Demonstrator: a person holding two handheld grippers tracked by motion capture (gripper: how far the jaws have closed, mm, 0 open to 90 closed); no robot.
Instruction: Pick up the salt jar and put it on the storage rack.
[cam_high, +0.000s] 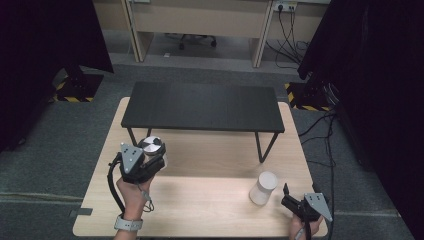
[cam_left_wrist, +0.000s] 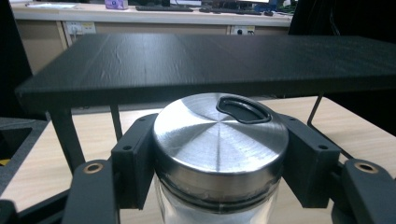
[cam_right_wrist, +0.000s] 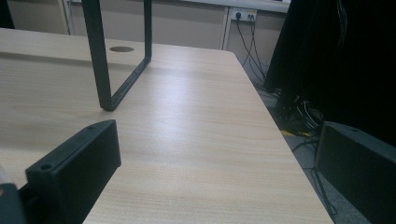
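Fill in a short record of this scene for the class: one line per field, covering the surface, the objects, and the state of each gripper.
surface: light wooden table
raised item: black shelf on thin metal legs, standing on the table's far half
left gripper: shut on the glass jar
glass jar: clear body, brushed metal lid, held in front of the shelf's edge
right gripper: open, holding nothing, near the table's right front corner
white cylinder: upright on the table, just left of the right gripper
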